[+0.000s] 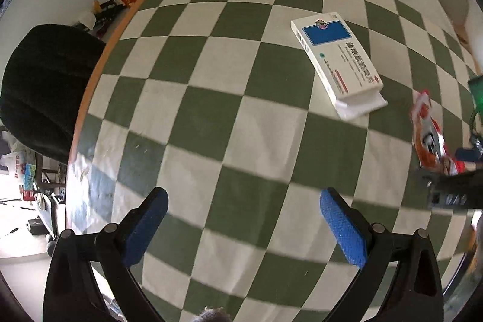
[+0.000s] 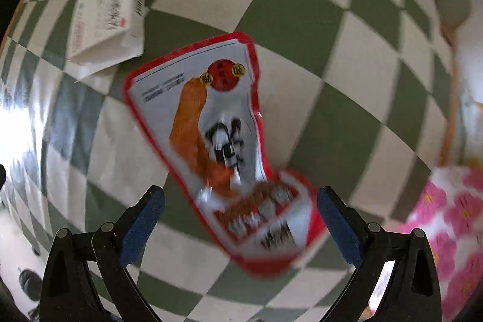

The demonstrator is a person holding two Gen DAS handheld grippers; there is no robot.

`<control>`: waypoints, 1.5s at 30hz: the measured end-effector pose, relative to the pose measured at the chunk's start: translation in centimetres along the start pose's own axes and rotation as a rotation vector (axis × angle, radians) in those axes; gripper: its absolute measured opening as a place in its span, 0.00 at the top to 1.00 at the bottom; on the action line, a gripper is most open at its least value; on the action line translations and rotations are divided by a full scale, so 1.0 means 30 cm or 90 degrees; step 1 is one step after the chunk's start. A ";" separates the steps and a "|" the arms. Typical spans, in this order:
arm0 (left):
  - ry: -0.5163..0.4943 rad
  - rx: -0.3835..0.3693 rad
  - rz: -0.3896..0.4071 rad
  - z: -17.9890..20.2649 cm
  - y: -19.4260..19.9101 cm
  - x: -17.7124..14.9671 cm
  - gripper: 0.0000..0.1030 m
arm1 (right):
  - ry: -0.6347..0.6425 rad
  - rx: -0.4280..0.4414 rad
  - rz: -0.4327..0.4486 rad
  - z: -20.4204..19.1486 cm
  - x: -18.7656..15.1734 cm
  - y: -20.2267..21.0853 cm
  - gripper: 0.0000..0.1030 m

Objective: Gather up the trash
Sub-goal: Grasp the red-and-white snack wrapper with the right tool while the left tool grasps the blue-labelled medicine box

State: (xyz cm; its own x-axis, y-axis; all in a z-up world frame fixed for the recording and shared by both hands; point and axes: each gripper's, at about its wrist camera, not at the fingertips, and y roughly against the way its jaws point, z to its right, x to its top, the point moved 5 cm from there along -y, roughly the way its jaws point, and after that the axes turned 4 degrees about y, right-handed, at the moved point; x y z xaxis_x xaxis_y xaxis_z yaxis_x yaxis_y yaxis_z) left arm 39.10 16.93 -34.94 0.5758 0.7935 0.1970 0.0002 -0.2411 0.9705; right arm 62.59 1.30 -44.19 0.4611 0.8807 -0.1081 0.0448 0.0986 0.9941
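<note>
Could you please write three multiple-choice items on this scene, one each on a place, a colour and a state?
1. Where does the red-edged snack wrapper lie?
A. between the right tongs' fingers
B. under the box
C. on the floor

2. What colour is the panel on the white cardboard medicine box?
A. yellow
B. blue
C. black

3. How do the left tongs stand?
A. shut on the box
B. shut on the wrapper
C. open, holding nothing

Answers: 1 A, its near end sits between the right tongs; 2 B, the panel is blue; 3 C, only green-and-white checked tablecloth shows between the fingers.
</note>
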 end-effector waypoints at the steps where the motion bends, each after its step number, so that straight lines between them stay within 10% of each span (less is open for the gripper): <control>1: 0.000 0.001 -0.004 0.011 -0.011 0.018 0.00 | -0.001 0.011 0.000 -0.001 0.012 -0.014 0.09; 7: 0.007 -0.011 -0.022 0.097 -0.063 0.141 0.00 | -0.119 0.053 0.066 0.079 0.025 0.017 0.42; 14: 0.046 -0.077 -0.078 0.248 -0.143 0.304 0.00 | -0.371 0.062 0.086 0.395 -0.027 0.020 0.43; 23: 0.080 -0.078 -0.136 0.354 -0.269 0.414 0.12 | -0.374 0.101 0.056 0.496 0.012 -0.011 0.35; 26: 0.048 -0.089 -0.091 0.363 -0.231 0.390 0.28 | -0.347 0.064 0.068 0.483 0.034 -0.003 0.37; 34: -0.121 -0.068 -0.077 0.375 -0.155 0.051 0.28 | -0.282 0.061 0.072 0.302 -0.033 0.011 0.44; 45: -0.121 -0.093 -0.091 0.313 -0.125 -0.174 0.27 | -0.286 0.103 0.018 0.118 -0.199 -0.030 0.37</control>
State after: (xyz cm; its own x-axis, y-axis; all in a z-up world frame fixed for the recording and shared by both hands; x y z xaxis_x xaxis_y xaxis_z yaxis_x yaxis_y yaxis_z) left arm 43.76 8.44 -40.91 0.7218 0.6910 0.0396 -0.0166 -0.0399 0.9991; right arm 62.93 -5.68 -44.42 0.7999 0.5912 -0.1029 0.1477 -0.0277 0.9887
